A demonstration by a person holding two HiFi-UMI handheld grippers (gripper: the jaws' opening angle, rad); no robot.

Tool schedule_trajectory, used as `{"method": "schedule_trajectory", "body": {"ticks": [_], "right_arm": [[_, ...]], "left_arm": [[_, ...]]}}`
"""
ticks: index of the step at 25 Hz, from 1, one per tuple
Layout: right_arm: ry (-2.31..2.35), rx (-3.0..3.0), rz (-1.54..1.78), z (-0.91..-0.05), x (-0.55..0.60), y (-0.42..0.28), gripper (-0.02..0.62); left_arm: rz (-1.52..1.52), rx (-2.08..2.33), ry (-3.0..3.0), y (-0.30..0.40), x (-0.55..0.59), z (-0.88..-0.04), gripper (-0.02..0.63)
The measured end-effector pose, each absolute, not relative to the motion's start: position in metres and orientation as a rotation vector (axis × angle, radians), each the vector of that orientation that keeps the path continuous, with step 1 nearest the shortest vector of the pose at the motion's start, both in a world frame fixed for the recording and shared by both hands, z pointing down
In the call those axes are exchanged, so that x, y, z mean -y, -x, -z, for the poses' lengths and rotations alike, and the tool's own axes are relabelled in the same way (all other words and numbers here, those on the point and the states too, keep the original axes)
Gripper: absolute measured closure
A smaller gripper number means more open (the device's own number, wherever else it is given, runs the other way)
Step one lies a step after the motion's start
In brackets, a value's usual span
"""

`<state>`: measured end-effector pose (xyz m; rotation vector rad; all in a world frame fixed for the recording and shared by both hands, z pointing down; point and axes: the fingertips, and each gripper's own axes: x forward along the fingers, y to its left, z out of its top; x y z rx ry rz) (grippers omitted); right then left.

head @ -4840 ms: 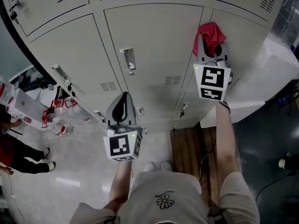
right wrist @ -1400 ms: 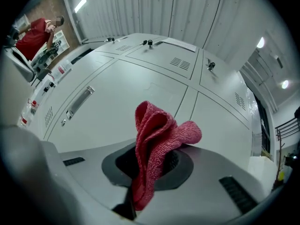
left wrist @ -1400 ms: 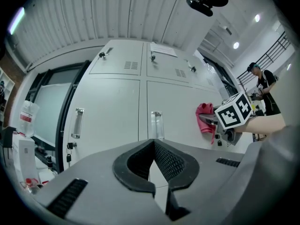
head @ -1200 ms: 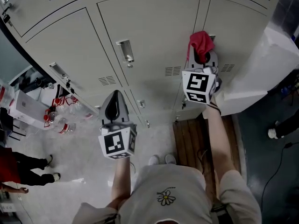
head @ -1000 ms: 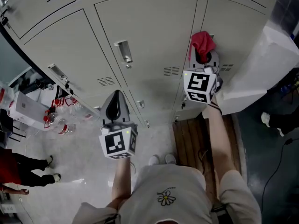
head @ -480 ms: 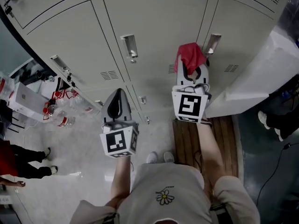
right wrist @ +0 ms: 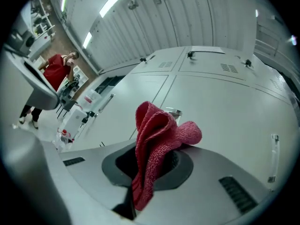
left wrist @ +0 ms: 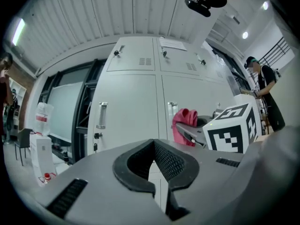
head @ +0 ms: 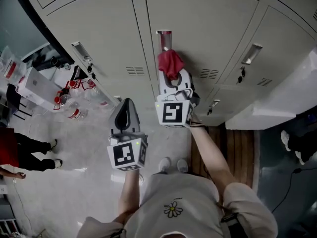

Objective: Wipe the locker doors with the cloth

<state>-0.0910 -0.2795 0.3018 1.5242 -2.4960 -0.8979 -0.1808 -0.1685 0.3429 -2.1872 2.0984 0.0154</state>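
A bunched red cloth [head: 170, 63] sticks out of my right gripper [head: 173, 79], which is shut on it. The cloth is held at a grey locker door [head: 208, 24], just under its metal handle [head: 165, 37]; contact with the door cannot be made out. In the right gripper view the cloth [right wrist: 159, 130] rises from the shut right gripper [right wrist: 152, 172]. My left gripper [head: 126, 114] hangs lower and to the left, shut and empty, away from the doors. The left gripper view shows the left gripper [left wrist: 153, 146] closed, with the red cloth [left wrist: 184, 124] beyond it.
A row of grey lockers [head: 94, 38] fills the top. A table with bottles [head: 69, 100] and a person in red [head: 15, 152] are at the left. A white block [head: 277, 103] and a wooden pallet [head: 240, 148] lie to the right. Another person [left wrist: 262, 88] stands further right.
My right gripper has carried the cloth leftward, from the right-hand locker door to the middle door by its handle. The left gripper has stayed about where it was, still shut.
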Motion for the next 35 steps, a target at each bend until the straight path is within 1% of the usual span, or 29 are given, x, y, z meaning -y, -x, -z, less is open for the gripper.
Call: {"method": "schedule_trajectory", "body": {"ticks": [4, 9, 18, 28, 35], "right_arm": [[-1.453, 2.451, 0.944, -0.321, 0.290, 0.114, 0.563], [-1.432, 2.395, 0.961, -0.331, 0.298, 0.124, 0.563], [-1.514, 2.350, 0.969, -0.327, 0.305, 0.098, 0.563], [-1.648, 2.217, 0.971, -0.320, 0.310, 0.025, 0.563], [-1.781, 2.078, 0.929, -0.321, 0.314, -0.048, 0.563]], "left_arm": [[-0.013, -2.149, 2.141, 0.198, 0.162, -0.346, 0.590], [-0.013, -2.179, 2.118, 0.205, 0.159, -0.347, 0.589], [-0.013, -2.159, 2.134, 0.200, 0.166, -0.346, 0.589], [-0.016, -2.062, 2.217, 0.165, 0.185, -0.345, 0.589], [-0.037, -1.980, 2.298, 0.129, 0.200, -0.343, 0.589]]}}
